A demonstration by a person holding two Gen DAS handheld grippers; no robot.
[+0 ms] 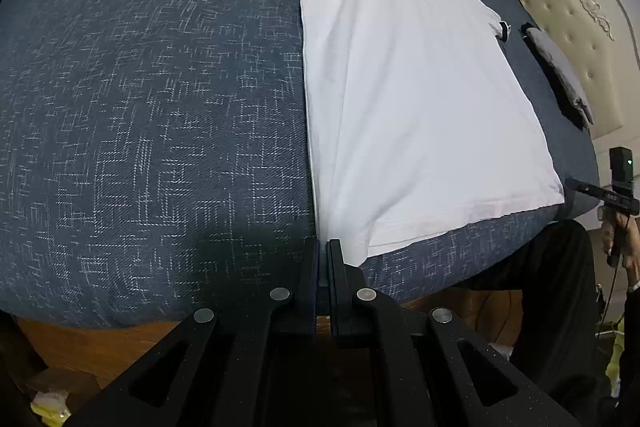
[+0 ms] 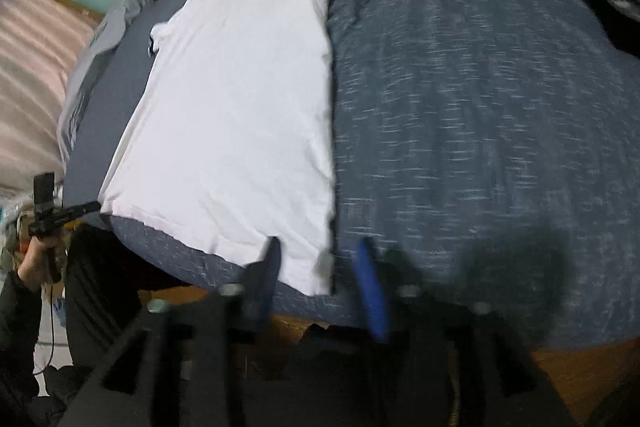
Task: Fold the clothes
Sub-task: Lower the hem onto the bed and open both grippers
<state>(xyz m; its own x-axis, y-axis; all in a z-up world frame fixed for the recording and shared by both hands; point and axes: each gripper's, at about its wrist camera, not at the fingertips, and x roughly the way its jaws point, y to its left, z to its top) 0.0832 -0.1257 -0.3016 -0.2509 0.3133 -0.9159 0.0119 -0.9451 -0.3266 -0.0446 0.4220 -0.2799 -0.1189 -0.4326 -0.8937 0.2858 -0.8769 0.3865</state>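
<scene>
Left claw [image 1: 323, 255]: we see its fingers all but closed, holding nothing visible, at the shirt's near left hem corner.
Right claw [image 2: 318, 259]: we see it wide open, empty, straddling the near right hem corner.
White polo shirt [image 1: 400, 99]: lies flat on the bed [image 1: 160, 107], collar far, hem near.
Long axis: runs near to far, straight away from both claws.
Nearer claw: we judge each about equally close to its own corner.
Folded grey garment [image 1: 560, 75]: far right, apart.
</scene>
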